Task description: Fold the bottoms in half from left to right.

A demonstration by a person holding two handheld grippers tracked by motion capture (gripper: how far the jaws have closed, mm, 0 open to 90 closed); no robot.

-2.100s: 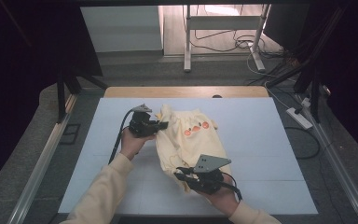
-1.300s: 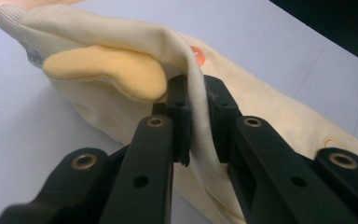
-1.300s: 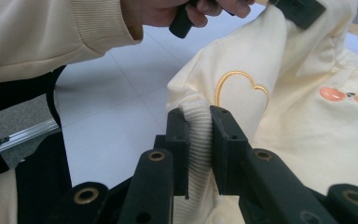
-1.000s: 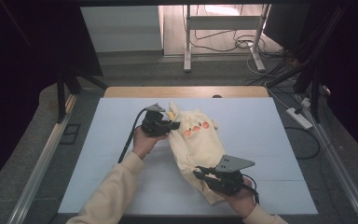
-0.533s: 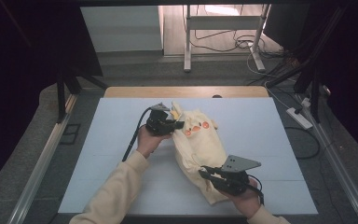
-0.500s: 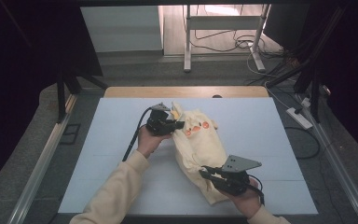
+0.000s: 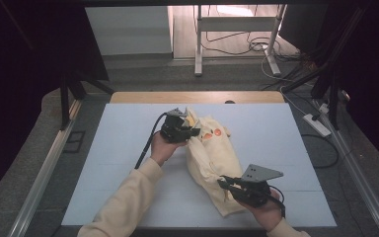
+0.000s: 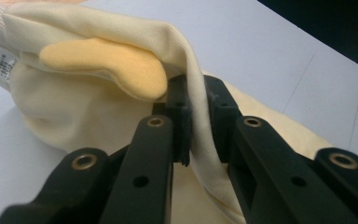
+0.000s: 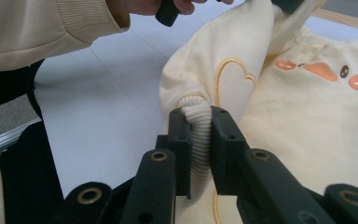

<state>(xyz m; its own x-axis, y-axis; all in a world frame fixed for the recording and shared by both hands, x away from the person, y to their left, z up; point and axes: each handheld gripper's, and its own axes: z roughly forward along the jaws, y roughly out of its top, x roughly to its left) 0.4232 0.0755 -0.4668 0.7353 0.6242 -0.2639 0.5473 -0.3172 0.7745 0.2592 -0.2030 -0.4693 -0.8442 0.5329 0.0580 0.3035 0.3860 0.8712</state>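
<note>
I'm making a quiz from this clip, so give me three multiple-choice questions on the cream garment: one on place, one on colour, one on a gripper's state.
1. Where does the right gripper hold the cream garment?
A. at its near end, by a ribbed cuff
B. at its far end
C. nowhere

2. What colour are the small patches on the garment's front?
A. blue
B. orange
C. green

3. How do the left gripper's jaws stand?
A. wide open above the table
B. shut on nothing
C. shut on a fold of the garment

Answers: 1 A, the right gripper view shows ribbing between the jaws; 2 B, orange shapes show there; 3 C, the left gripper view shows cloth pinched between the jaws.
</note>
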